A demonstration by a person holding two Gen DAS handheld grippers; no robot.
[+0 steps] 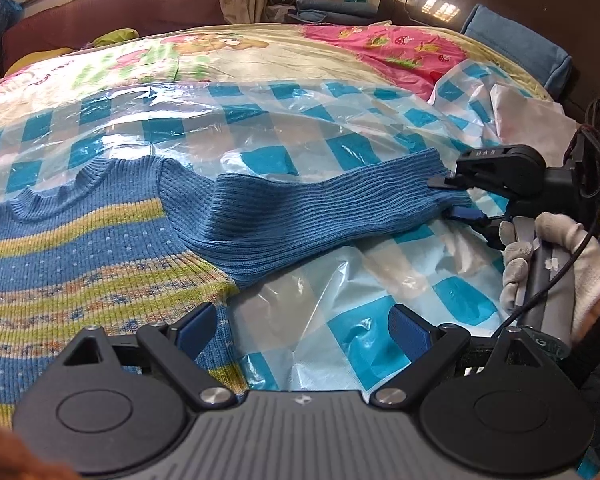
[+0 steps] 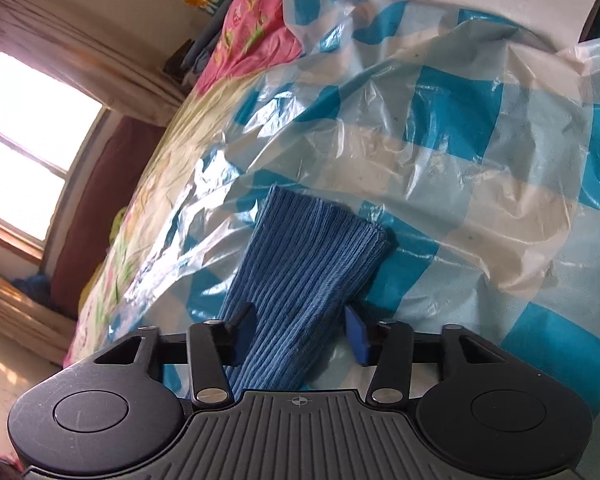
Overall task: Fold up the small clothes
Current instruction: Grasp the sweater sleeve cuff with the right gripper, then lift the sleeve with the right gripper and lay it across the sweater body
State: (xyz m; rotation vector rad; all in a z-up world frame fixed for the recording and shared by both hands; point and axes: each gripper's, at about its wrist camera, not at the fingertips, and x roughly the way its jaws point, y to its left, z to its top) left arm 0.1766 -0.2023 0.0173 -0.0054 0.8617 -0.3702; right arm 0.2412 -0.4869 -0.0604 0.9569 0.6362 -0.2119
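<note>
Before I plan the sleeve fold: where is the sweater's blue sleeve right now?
In the left wrist view the blue sleeve stretches right from the striped sweater across the checkered plastic sheet, its cuff between the right gripper's fingers.

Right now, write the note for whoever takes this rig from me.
Left gripper: open, empty, hovering over the sweater's lower right edge.
Right gripper: fingers either side of the blue sleeve near its cuff; whether they actually pinch it is unclear.
Sweater lies flat, neck away from you, on the checked plastic sheet over the bed. That sleeve stretches out sideways.
Done: sweater spread out.
Left: probably fold this sleeve over the body, then the other sleeve (not in view), then the body.
</note>
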